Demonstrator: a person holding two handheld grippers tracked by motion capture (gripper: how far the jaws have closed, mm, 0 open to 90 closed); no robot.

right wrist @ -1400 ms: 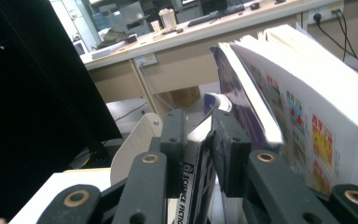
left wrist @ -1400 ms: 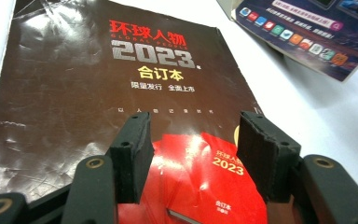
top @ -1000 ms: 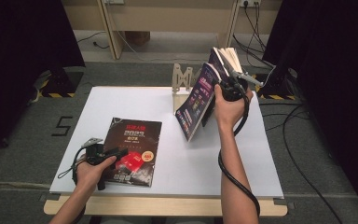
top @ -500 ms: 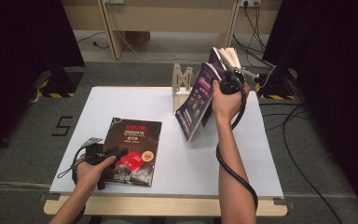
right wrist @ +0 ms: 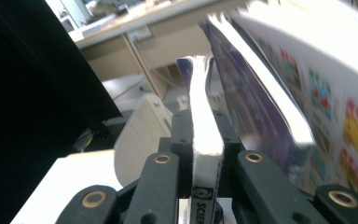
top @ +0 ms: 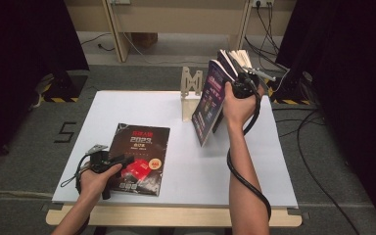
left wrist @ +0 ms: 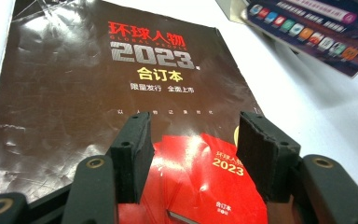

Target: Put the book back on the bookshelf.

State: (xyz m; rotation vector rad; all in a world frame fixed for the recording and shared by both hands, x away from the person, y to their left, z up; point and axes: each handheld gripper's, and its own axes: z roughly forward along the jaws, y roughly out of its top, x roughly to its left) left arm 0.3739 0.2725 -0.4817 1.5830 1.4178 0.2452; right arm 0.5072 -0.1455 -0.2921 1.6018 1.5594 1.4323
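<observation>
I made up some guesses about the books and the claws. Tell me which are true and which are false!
1. The dark book lies flat on the white table. True.
2. The left claw squeezes the dark book. False: its pads are apart above the cover.
3. The right claw is shut on a thin book. True; its jaws have just been closing.
4. The purple book lies flat. False: it stands tilted by the wooden stand.
5. The dark cover shows 2023. True.

A magazine (top: 139, 156) lies on the table (top: 186, 171), left of upright books (top: 215, 100).
</observation>
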